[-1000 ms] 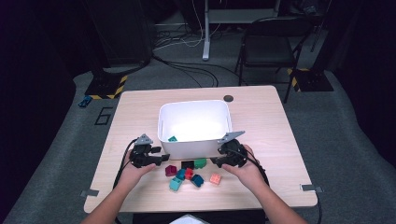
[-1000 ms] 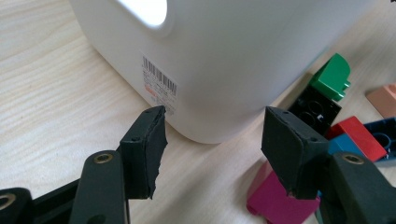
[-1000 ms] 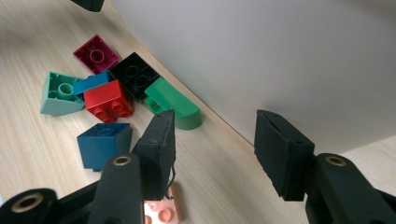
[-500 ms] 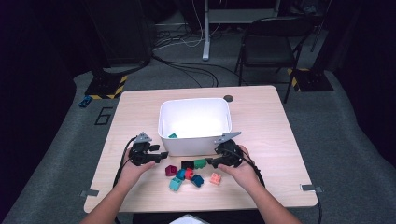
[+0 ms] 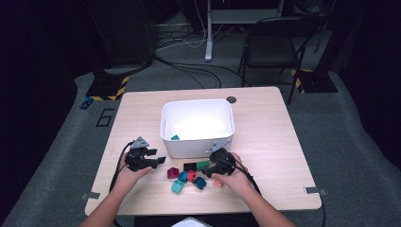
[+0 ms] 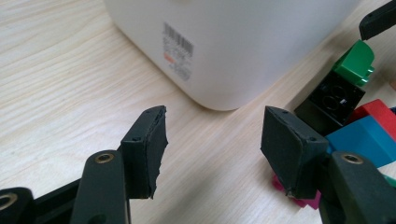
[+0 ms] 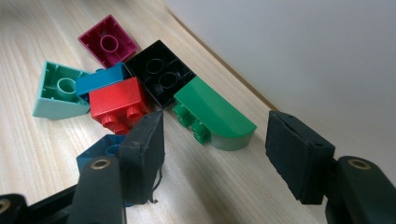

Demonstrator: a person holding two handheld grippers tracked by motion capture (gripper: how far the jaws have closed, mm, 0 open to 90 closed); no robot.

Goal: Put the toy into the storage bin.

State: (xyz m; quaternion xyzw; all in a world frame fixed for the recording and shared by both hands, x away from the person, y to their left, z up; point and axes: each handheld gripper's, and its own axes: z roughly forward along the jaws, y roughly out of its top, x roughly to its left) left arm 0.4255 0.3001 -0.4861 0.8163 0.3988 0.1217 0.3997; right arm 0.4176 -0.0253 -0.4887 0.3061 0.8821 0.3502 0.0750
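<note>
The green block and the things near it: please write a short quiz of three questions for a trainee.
1. True or false: the right gripper holds the green block.
2. Which block touches the green block's studded side? A black, B mint, C magenta.
3. What lies inside the white bin?

Key:
1. False. Its jaws have just been opening and stand apart, with bare table between them; the green block lies just ahead.
2. A, the black block.
3. One small teal block.
</note>
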